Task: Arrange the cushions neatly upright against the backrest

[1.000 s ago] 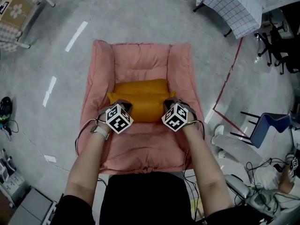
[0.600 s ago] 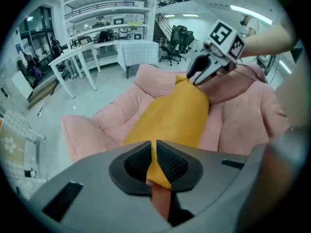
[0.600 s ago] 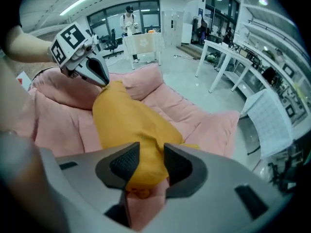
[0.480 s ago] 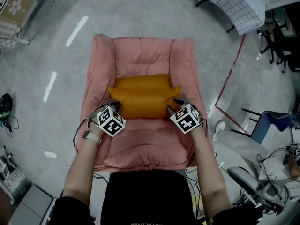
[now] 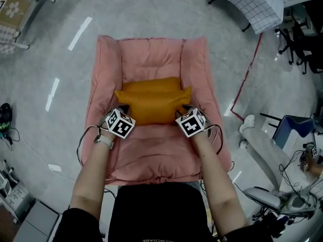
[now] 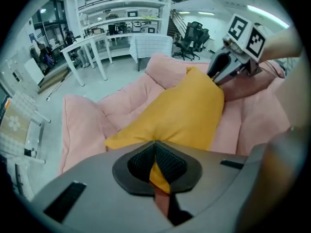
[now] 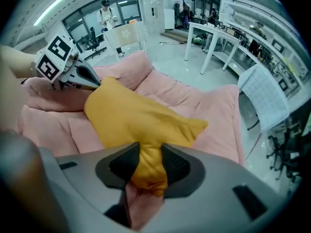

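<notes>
A yellow cushion (image 5: 154,107) lies across the seat of a pink armchair (image 5: 151,155), in front of its backrest (image 5: 151,59). A second yellow cushion (image 5: 151,84) shows just behind it. My left gripper (image 5: 123,108) is shut on the front cushion's left corner, with thin fabric pinched between its pads (image 6: 155,159). On the right corner my right gripper (image 5: 184,108) holds a thick bunch of fabric (image 7: 147,166) between its pads. The left gripper view shows the right gripper (image 6: 221,69) across the cushion (image 6: 180,113), and the right gripper view shows the left gripper (image 7: 82,76).
The armchair's padded arms (image 5: 103,89) rise on both sides of the seat. A table with a checked cloth (image 5: 252,4) stands at the far right. A blue chair (image 5: 290,130), a seated person's legs (image 5: 267,155) and cables lie to the right. Red tape (image 5: 247,79) marks the floor.
The right gripper swung out to the right, then came back onto the cushion's right corner. The front cushion has shifted slightly toward the backrest. The left gripper kept its hold.
</notes>
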`<state>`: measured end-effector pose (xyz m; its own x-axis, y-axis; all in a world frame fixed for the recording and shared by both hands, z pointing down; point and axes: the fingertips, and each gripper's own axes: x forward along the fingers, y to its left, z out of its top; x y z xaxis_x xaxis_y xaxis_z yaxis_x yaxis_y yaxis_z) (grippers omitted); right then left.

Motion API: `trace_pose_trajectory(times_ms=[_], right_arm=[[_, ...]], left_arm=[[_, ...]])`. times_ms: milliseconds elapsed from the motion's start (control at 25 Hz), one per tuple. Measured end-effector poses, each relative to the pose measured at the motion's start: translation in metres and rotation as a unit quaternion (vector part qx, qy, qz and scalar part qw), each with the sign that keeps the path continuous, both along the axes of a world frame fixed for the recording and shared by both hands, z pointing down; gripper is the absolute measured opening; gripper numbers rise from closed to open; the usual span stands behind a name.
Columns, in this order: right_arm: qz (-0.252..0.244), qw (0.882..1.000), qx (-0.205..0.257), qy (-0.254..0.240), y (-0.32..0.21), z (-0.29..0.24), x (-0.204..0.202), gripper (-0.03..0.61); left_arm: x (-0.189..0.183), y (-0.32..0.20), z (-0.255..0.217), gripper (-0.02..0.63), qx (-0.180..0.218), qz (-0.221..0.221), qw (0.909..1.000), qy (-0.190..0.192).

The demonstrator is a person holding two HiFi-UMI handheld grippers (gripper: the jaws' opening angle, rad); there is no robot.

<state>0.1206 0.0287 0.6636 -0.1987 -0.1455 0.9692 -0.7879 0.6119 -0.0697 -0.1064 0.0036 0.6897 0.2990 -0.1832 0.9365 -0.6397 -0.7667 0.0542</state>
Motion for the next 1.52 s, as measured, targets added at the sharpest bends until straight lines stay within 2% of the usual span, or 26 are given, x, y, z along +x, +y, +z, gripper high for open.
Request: trace_pose_trajectory(times_ms=[240, 480, 640, 760, 880, 960, 1120, 1240, 1400, 1520], right_arm=[[0.010, 1.000, -0.001, -0.004, 0.005, 0.003, 0.001, 0.150], [0.023, 1.000, -0.010, -0.012, 0.011, -0.006, 0.009, 0.144], [0.085, 0.994, 0.050, -0.052, 0.008, -0.034, 0.015, 0.067], [0.122, 0.981, 0.111, -0.106, -0.005, -0.075, 0.010, 0.014], [0.139, 0.965, 0.161, -0.151, -0.008, -0.119, 0.004, 0.009], [0.139, 0.955, 0.190, -0.178, -0.012, -0.147, 0.000, 0.009], [0.120, 0.936, 0.242, -0.227, -0.027, -0.200, -0.009, 0.009], [0.107, 0.921, 0.269, -0.262, -0.018, -0.245, -0.018, 0.009], [0.097, 0.893, 0.293, -0.329, -0.009, -0.309, -0.035, 0.009], [0.066, 0.881, 0.317, -0.345, 0.007, -0.348, -0.042, 0.009]], left_arm=[[-0.001, 0.002, -0.003, 0.017, 0.005, -0.023, 0.9996, 0.017], [-0.005, 0.006, -0.025, 0.017, 0.016, -0.068, 0.9968, 0.040], [0.000, 0.009, -0.053, 0.017, 0.045, -0.089, 0.9930, 0.063], [0.011, 0.008, -0.090, 0.017, 0.070, -0.098, 0.9880, 0.097], [0.026, 0.013, -0.133, 0.017, 0.100, -0.102, 0.9823, 0.121], [0.037, 0.012, -0.165, 0.017, 0.129, -0.106, 0.9757, 0.142], [0.056, 0.002, -0.234, 0.014, 0.204, -0.128, 0.9534, 0.182], [0.070, 0.016, -0.281, 0.012, 0.237, -0.140, 0.9403, 0.200], [0.081, 0.026, -0.341, 0.012, 0.283, -0.150, 0.9216, 0.219], [0.088, 0.042, -0.378, 0.012, 0.302, -0.163, 0.9079, 0.241]])
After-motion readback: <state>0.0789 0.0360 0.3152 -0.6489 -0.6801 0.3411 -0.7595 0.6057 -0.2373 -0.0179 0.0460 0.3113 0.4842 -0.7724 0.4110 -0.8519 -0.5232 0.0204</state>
